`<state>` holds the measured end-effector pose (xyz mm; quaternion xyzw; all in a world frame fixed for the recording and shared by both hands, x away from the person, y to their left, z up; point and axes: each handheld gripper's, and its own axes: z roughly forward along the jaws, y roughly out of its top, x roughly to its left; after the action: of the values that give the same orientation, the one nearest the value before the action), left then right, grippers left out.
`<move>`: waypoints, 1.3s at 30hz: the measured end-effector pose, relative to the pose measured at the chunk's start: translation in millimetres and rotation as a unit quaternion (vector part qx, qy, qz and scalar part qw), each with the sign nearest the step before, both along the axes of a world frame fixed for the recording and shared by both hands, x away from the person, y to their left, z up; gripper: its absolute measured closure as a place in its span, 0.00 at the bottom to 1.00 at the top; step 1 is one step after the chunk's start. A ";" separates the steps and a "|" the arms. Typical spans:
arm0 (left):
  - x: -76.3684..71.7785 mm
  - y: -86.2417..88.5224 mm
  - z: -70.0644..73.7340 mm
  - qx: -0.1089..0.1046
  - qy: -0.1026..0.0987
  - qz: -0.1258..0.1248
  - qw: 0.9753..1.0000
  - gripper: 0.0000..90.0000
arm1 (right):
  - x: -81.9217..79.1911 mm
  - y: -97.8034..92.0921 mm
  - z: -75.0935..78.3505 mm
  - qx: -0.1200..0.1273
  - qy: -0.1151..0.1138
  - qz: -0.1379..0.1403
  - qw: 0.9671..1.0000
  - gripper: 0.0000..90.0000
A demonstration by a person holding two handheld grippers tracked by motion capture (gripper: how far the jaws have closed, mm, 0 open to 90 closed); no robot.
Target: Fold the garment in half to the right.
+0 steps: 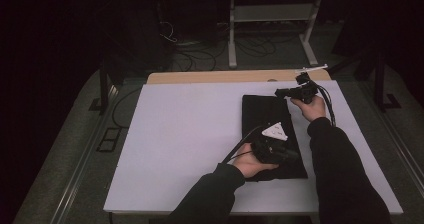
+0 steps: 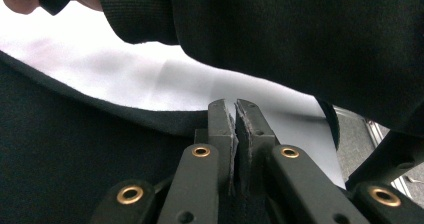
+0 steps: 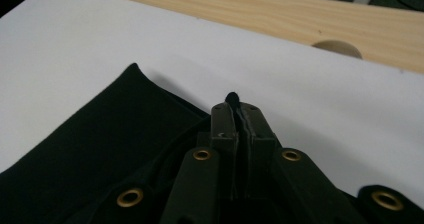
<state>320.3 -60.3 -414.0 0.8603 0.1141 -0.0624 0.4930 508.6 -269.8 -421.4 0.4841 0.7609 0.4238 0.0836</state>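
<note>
Black cloth (image 1: 272,134) lies on the white tabletop's (image 1: 190,134) right half, long axis running near to far. Left gripper (image 1: 287,154) jaws clenched on its near end; right gripper (image 1: 282,91) pinches the far corner.

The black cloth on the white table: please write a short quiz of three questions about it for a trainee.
1. True or false: the right gripper is shut on the black cloth.
2. Which edge does the left gripper pinch: A) near the person, B) far?
3. What lies under the cloth?

Key: 1 true; 2 A; 3 the white table top.
</note>
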 end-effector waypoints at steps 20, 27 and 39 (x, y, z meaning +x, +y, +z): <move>-3.9 -24.9 -2.5 0.032 -0.004 0.005 0.999 0.95 | -63.4 -35.8 24.8 -0.001 -0.034 -0.018 0.999 0.45; -3.9 -38.1 -2.7 0.047 -0.006 0.001 0.999 0.95 | -79.6 -53.1 31.6 0.010 -0.043 -0.023 0.999 0.34; -3.7 -58.3 -9.5 0.087 -0.008 -0.009 0.996 0.95 | -105.5 -72.6 39.0 0.016 -0.053 -0.034 0.998 0.24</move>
<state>316.6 -118.5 -423.5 0.9014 0.1075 -0.0500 0.4165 403.1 -342.4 -382.4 0.4878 0.7317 0.4578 0.1311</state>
